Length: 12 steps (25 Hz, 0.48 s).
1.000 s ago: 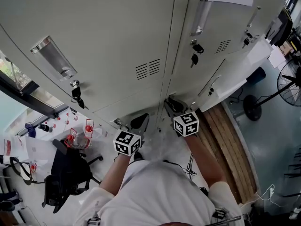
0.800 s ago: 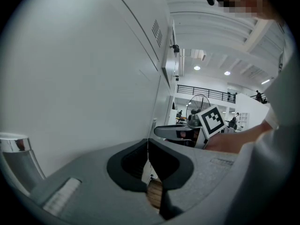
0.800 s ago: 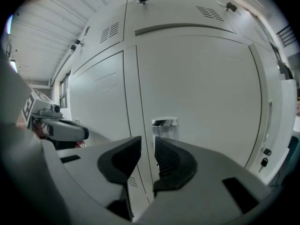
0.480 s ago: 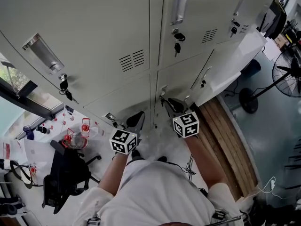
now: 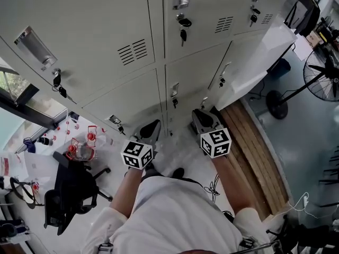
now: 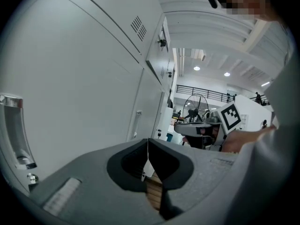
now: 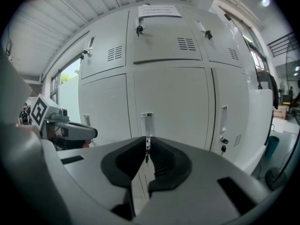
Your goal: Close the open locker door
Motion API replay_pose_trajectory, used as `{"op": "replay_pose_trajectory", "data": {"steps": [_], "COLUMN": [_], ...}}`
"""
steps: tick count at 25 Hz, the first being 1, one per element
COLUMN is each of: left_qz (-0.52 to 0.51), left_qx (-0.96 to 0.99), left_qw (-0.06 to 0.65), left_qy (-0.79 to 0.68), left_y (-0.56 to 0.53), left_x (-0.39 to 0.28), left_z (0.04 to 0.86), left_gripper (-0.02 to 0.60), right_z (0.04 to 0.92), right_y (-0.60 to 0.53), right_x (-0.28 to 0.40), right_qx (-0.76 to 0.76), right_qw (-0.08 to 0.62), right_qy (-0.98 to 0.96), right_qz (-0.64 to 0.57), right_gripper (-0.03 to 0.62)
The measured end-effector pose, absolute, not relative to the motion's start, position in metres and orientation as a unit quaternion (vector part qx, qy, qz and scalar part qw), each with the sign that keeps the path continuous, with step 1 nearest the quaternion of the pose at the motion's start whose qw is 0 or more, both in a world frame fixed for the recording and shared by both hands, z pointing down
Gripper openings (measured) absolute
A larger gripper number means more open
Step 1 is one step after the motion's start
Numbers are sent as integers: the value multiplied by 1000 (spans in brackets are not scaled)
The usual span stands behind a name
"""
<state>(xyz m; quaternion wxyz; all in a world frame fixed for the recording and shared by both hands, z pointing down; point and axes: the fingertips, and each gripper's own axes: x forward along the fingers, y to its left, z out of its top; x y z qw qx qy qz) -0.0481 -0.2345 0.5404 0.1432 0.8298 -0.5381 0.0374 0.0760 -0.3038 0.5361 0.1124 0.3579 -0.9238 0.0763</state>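
Grey locker bank (image 5: 106,41) fills the bkgd in head view, two rows of doors w/ keys hanging in the locks. Wooden boards (image 5: 254,142) lie on the floor at right, w/ a pedestal fan (image 5: 323,73) beyond. Black office chair (image 5: 74,194) sits lower left.

The open locker door (image 5: 254,62) is in the bottom row at right. It looks brighter than its neighbours and swung out over the boards, w/ handle and key near its left edge. I see it right of centre in the right gripper view (image 7: 232,111).

My left gripper (image 5: 152,127) is low in front of the bank and touches nothing. In its own view (image 6: 148,142) the jaw tips are together w/ nothing btwn them, and a locker face runs along the left.

My right gripper (image 5: 199,114) is just left of the open door, apart from it. In its view (image 7: 147,142) the jaws have just been closing. The tips meet and are empty, lined up w/ the handle (image 7: 146,122) of a closed bottom-row door. No contact w/ the open door from either gripper.
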Motion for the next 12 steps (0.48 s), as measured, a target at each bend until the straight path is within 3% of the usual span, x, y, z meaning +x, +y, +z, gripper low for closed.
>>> {"op": "replay_pose_trajectory", "data": {"steps": [12], "left_qz": [37], "left_qx": [852], "left_qw": [132], "left_qy": [-506], "left_y": [-217], "left_x": [-39], "left_z": [532], "left_gripper": [15], "right_z": [531], "right_y": [-271], "right_x": [101], "right_qx": [405], "right_qw": [95], "right_qy": [-906], "right_qz": [71], "right_gripper": [9]}}
